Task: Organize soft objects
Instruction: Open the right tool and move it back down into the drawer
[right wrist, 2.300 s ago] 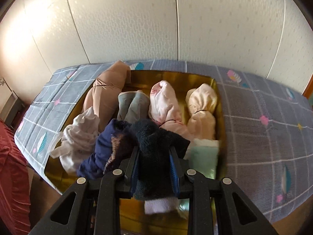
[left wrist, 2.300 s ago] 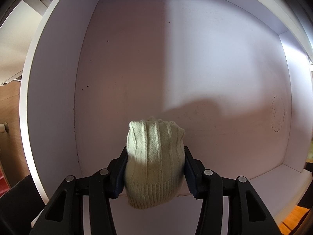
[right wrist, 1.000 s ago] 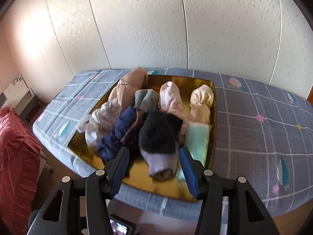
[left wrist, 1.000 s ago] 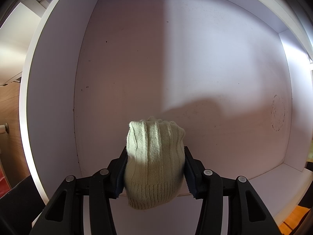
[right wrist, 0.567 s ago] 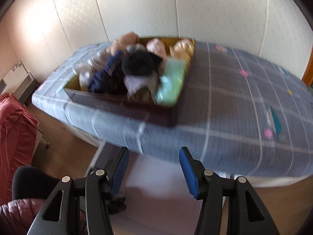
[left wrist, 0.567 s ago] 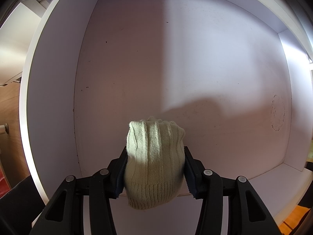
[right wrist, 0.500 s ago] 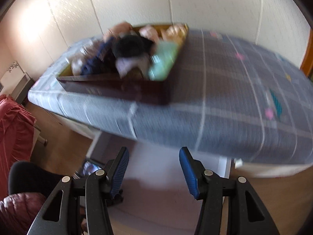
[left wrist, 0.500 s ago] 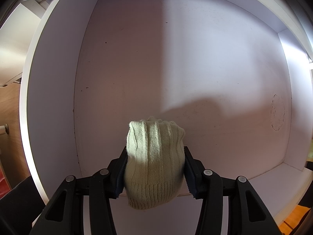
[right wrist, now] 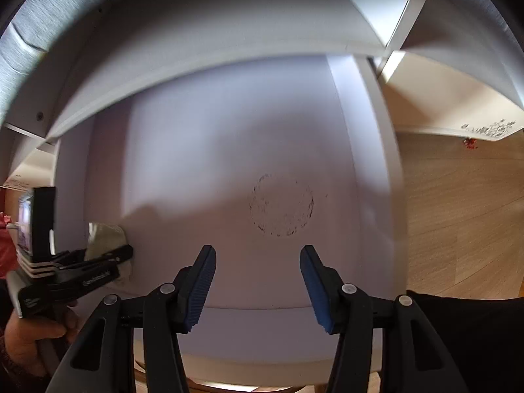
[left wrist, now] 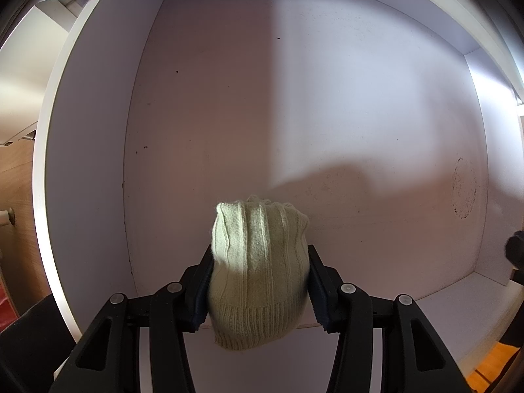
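Observation:
My left gripper is shut on a pale green knitted sock roll and holds it just above the floor of a white shelf compartment. The roll and the left gripper also show at the far left of the right wrist view. My right gripper is open and empty. It points into the same compartment, to the right of the left gripper.
A round dark scuff mark sits on the compartment's back panel, also in the left wrist view. White side walls close the compartment on both sides. A wooden floor lies to the right.
My right gripper has swung away from the bed and the tray of soft rolls and now faces the shelf compartment, open and empty. My left gripper has held still with the green roll.

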Action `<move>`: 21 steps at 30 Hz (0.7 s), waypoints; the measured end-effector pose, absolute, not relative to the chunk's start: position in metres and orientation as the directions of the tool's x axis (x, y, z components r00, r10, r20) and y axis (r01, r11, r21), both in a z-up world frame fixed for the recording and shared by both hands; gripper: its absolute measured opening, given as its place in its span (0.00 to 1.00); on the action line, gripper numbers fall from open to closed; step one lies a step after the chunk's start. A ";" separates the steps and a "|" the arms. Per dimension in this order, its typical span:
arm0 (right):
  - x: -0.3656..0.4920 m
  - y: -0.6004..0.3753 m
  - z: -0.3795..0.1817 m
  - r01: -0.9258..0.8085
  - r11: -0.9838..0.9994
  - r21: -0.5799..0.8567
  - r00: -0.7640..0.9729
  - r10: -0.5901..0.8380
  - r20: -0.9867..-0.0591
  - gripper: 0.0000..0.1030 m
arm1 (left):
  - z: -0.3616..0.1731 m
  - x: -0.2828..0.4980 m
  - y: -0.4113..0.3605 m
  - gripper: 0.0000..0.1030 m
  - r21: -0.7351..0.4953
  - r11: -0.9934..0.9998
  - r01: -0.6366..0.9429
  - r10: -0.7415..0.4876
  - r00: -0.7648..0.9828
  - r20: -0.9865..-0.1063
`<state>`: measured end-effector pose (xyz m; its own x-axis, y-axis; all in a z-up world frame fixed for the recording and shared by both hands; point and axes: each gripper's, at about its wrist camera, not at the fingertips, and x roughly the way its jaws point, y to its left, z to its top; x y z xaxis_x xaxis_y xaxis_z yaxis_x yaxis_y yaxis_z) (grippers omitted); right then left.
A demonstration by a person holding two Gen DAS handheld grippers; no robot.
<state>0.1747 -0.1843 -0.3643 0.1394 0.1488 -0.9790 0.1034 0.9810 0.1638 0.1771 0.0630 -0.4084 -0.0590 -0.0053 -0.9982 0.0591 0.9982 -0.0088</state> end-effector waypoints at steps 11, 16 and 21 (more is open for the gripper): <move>0.181 -0.167 -0.409 0.041 0.994 0.099 0.029 0.098 -0.995 0.52 | -0.405 0.176 0.065 0.48 -0.018 0.998 0.064 -0.015 -0.047 -0.999; 0.179 -0.165 -0.422 0.026 0.995 0.094 -0.009 0.094 -0.996 0.52 | -0.404 0.174 0.066 0.48 -0.017 0.998 0.068 -0.014 -0.043 -0.999; 0.179 -0.160 -0.421 0.011 0.995 0.096 -0.009 0.096 -0.995 0.52 | -0.402 0.172 0.061 0.48 0.012 0.997 0.082 0.014 -0.032 -0.999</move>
<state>0.1792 -0.1598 -0.4207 -0.0092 0.0959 -0.9954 0.0111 0.9953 0.0958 0.1724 0.0611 -0.4025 -0.0317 0.0143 -0.9994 0.0816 0.9966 0.0116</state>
